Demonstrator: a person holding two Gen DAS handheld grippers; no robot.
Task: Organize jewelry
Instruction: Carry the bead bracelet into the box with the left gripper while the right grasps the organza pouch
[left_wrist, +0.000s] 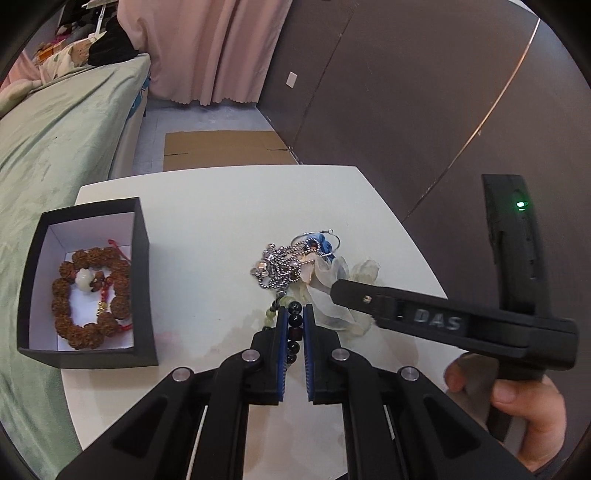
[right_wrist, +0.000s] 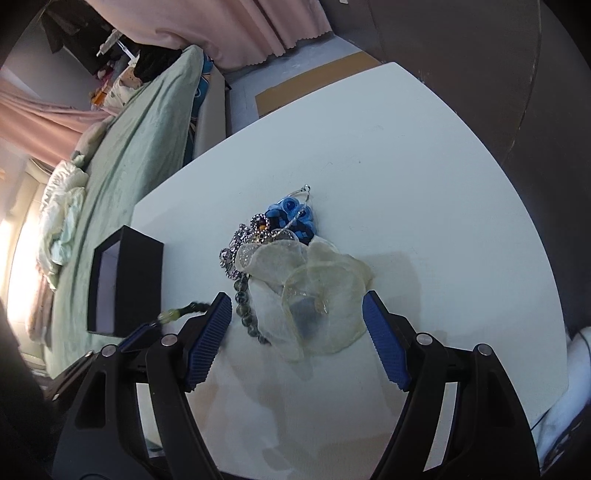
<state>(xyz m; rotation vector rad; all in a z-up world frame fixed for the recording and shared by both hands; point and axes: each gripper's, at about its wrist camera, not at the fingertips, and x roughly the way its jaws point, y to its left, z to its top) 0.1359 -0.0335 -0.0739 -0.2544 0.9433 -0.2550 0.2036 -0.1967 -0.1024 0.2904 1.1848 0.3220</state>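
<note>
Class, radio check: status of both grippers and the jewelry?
Left gripper shut on dark bead strand. Right gripper open over translucent petals. Chain tangled in pile.

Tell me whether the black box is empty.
No: the black box already holds a brown bead bracelet on its white floor.

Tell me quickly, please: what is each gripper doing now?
Left gripper: shut on the dark bead bracelet.
Right gripper: open, holding nothing, above the translucent shell piece.
</note>
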